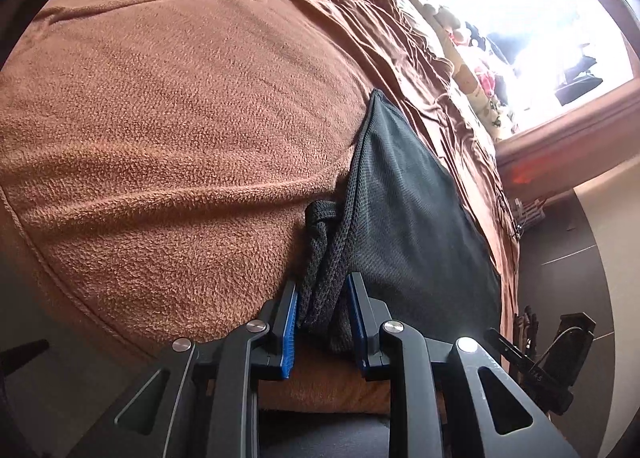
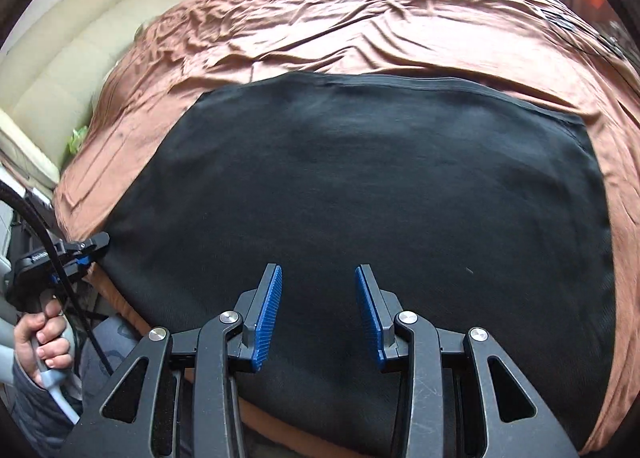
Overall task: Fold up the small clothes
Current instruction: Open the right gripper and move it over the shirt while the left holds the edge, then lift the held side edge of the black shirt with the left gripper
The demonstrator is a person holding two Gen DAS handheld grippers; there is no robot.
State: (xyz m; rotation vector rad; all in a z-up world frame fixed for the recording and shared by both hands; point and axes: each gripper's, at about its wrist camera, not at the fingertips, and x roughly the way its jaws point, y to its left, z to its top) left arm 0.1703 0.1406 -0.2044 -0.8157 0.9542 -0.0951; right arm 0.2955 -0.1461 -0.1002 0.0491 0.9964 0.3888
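A black knit garment (image 2: 360, 177) lies spread flat on the brown bed cover (image 2: 360, 17), filling the middle of the right wrist view. My right gripper (image 2: 319, 268) hovers over its near part, blue pads apart, nothing pinched between them. At the garment's left corner, my left gripper (image 2: 94, 248) grips the edge. In the left wrist view the left gripper (image 1: 323, 282) is shut on a bunched fold of the black garment (image 1: 400, 197), which stretches away to the right over the fleecy brown blanket (image 1: 160, 117).
A cream padded headboard (image 2: 80, 37) runs along the far left of the bed. A person's hand (image 2: 44, 334) holds the left gripper's handle. A bright window (image 1: 540, 17) and patterned bedding (image 1: 476, 77) lie beyond the bed; dark floor (image 1: 580, 238) shows at the right.
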